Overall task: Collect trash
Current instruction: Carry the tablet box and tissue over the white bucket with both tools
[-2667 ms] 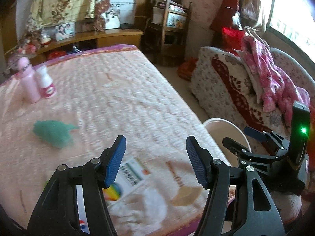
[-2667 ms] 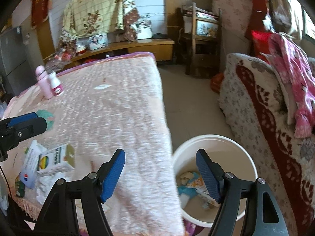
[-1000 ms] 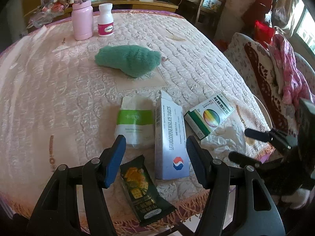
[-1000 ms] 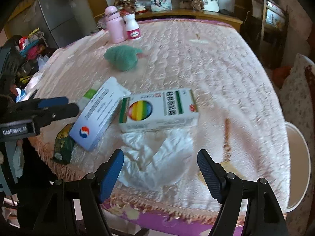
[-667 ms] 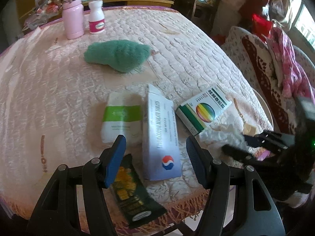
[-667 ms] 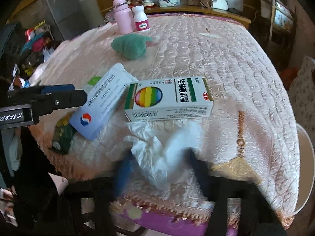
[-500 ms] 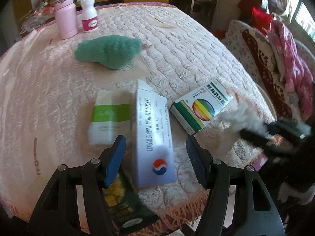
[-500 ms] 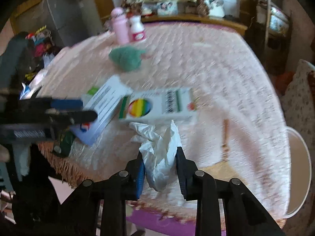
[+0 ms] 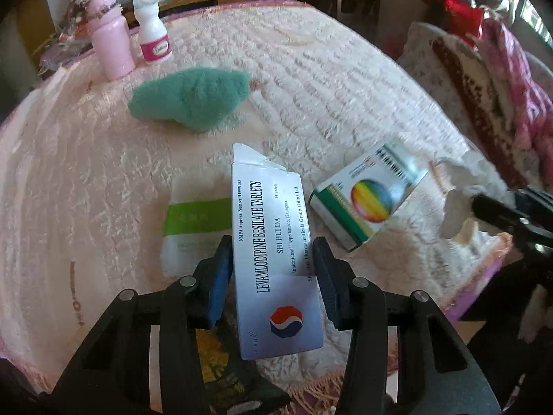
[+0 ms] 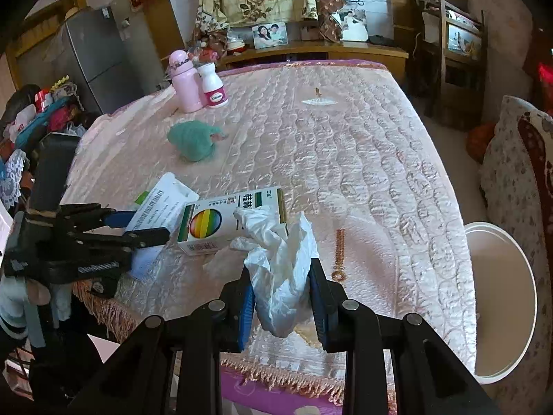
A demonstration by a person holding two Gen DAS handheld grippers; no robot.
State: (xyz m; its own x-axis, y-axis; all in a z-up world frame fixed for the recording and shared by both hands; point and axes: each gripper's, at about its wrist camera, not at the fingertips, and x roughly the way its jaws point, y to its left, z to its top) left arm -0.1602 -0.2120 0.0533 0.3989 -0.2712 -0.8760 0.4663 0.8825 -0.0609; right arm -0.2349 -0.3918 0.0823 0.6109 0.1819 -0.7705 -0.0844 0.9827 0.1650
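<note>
My left gripper [image 9: 273,273] is shut on a white tablet box [image 9: 273,252], its blue pads against the box's long sides, low over the pink quilted table [image 9: 86,173]. My right gripper [image 10: 281,297] is shut on a crumpled white tissue [image 10: 283,259] and holds it above the table's front edge. A box with a rainbow circle [image 9: 369,197] lies right of the tablet box, also in the right wrist view [image 10: 221,221]. A white-and-green packet [image 9: 193,221] and a dark snack wrapper [image 9: 221,363] lie beside and under my left gripper. A white bucket [image 10: 501,297] stands on the floor at the right.
A green knitted item [image 9: 190,98], a pink bottle [image 9: 110,48] and a white pill bottle [image 9: 153,39] stand farther back on the table. A patterned sofa [image 10: 518,159] is at the right. A fridge [image 10: 93,55] and clutter are at the far left.
My left gripper dropped over the tablet box and closed on it. My right gripper closed on the tissue and lifted it off the table.
</note>
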